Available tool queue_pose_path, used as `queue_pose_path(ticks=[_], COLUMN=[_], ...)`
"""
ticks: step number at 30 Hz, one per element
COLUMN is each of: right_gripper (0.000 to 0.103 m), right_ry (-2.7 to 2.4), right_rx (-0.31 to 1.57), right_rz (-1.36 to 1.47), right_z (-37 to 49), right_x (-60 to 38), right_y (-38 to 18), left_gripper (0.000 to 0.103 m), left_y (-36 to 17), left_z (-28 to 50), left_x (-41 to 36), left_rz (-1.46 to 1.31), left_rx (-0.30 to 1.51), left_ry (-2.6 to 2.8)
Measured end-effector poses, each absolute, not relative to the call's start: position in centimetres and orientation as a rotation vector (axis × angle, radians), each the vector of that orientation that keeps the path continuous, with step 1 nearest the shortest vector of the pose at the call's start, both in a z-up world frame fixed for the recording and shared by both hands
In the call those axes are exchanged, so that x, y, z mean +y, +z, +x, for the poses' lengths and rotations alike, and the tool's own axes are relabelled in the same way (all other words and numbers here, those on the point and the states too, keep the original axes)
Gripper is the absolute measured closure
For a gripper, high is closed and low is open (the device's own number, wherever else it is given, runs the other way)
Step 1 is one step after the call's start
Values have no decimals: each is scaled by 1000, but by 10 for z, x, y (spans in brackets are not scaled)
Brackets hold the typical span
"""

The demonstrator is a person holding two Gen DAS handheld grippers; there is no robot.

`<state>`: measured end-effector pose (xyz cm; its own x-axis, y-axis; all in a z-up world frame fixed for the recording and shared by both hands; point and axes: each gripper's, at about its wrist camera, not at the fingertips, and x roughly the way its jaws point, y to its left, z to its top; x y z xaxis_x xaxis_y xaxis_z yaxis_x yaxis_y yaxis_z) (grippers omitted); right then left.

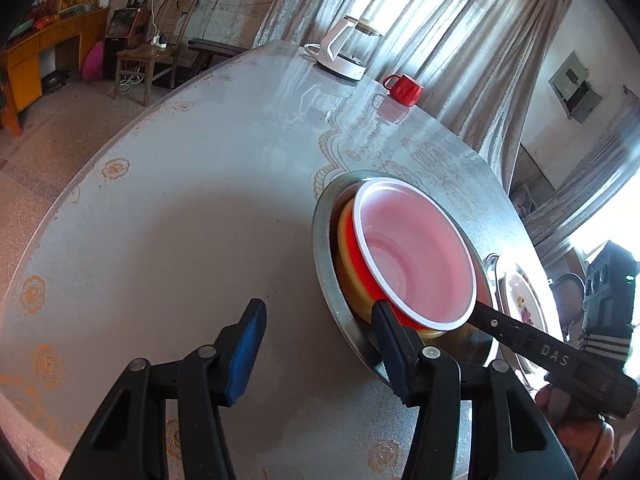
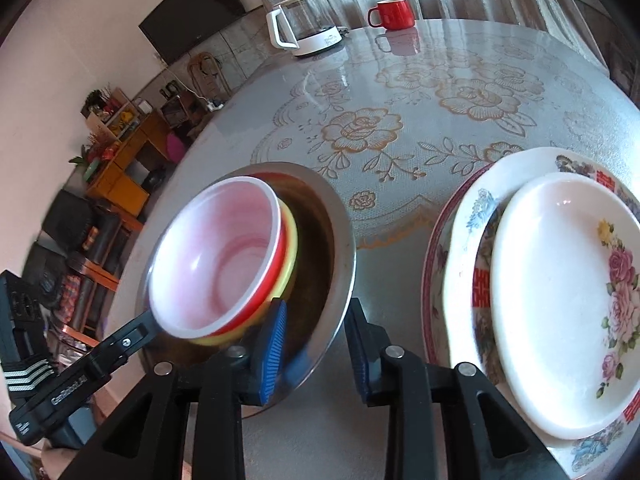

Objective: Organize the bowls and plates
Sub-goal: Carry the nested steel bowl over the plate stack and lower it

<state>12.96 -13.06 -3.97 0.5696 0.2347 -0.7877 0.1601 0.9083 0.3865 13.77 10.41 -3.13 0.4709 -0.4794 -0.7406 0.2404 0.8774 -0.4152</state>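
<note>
Our left gripper [image 1: 320, 348] gapes; its finger [image 1: 390, 350] touches the wide steel bowl [image 2: 340, 240] holding the red-rimmed, white-lined plastic bowl [image 2: 216, 256] in a yellow bowl [image 2: 291, 256]; our right gripper [image 2: 316, 350] straddles the steel rim unclenched; stacked floral plates [image 2: 560, 304] at three o'clock.

bowls [image 2: 224, 264]: 3 | plates [image 2: 560, 300]: 3 | mug [image 2: 390, 13]: 1 | kettle [image 2: 304, 26]: 1
</note>
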Motion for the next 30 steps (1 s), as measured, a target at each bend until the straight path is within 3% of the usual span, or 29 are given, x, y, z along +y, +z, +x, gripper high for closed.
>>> queue_pose_path(ticks=[6,12,25,30], right_gripper=[74,73,73,80], right_ry=[59,88,48,61], right_rx=[1005,1014,991,963], right_rz=[408,446,511,540], right_z=[137,140,127,122], right_x=[-118,-114,-129,-132], right_y=[-45,-56,-46,-49], left_gripper=[49,67,68,79], left_y=[-29,-29,-26,-27], left_z=[136,137,140,139], left_x=[101,101,95,90], left_rz=[-232,-266,-213,-194], left_rx=[993,1002,1023,1026], left_ry=[-460,-529,-534,-566])
